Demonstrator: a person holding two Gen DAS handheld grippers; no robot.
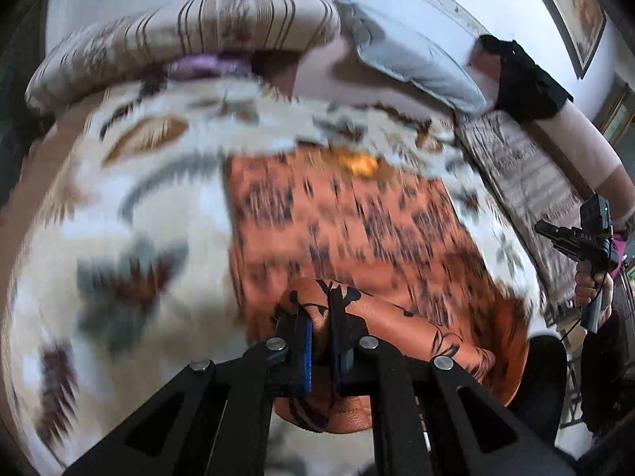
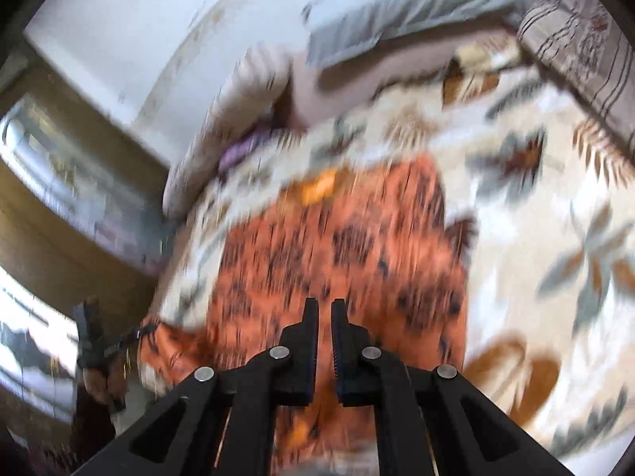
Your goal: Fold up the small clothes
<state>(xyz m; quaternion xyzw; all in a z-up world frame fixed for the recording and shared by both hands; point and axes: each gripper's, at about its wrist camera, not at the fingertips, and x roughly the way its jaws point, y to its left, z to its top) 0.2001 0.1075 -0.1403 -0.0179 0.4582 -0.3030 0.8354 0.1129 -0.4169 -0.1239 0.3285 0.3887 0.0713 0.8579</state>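
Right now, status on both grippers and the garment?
Left gripper shut on orange garment. Right gripper shut, grip unclear. Nothing on top.

No legible text anywhere.

garment (image 1: 349, 230): orange, black leaf print
bedspread (image 1: 131, 214): white, grey and brown leaves
pillow (image 1: 412, 59): pale grey
bolster (image 1: 178, 35): beige, brown stripes
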